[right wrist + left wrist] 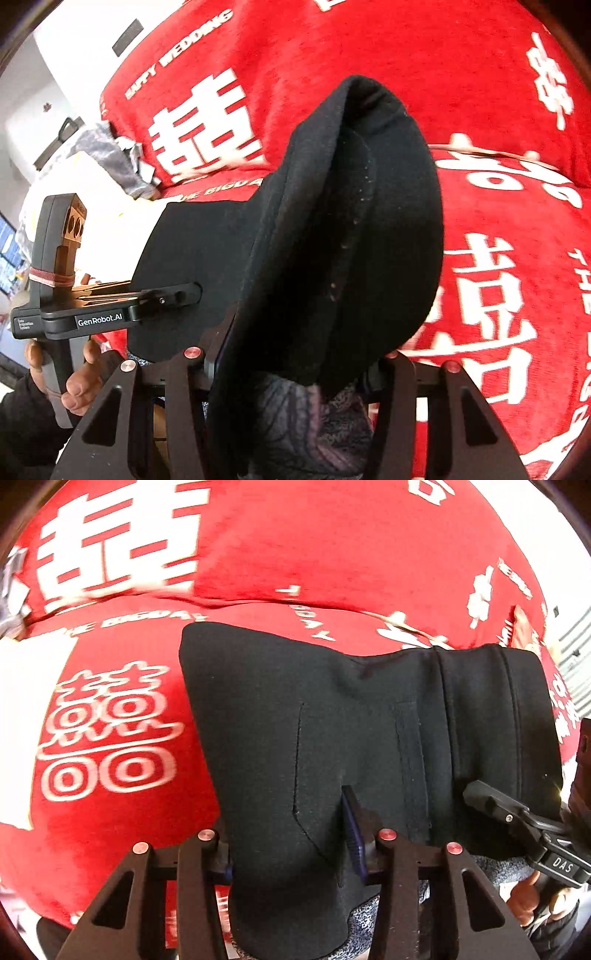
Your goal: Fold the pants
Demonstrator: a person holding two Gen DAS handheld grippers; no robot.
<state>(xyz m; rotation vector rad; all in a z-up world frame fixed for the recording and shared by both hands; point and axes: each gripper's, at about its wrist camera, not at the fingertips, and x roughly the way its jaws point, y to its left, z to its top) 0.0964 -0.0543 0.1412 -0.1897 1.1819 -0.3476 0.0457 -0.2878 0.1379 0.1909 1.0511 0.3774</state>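
The black pants (369, 720) hang bunched above the red blanket (332, 546) with white characters. My left gripper (288, 849) is shut on a thick fold of them, its blue-padded finger (352, 830) pressed into the cloth. In the right wrist view the pants (351, 221) rise as a tall folded ridge, and my right gripper (291, 369) is shut on their lower edge. The left gripper (166, 297) shows there too, clamped on the far side of the cloth. The right gripper's finger (487, 801) appears at the cloth's right edge in the left wrist view.
The red blanket (498, 258) covers the whole surface below. A grey crumpled cloth (118, 158) lies at its left edge, next to white furniture. A white sheet (22, 720) lies at the left. A hand (77, 384) holds the left gripper's handle. Grey patterned fabric (314, 424) shows under the pants.
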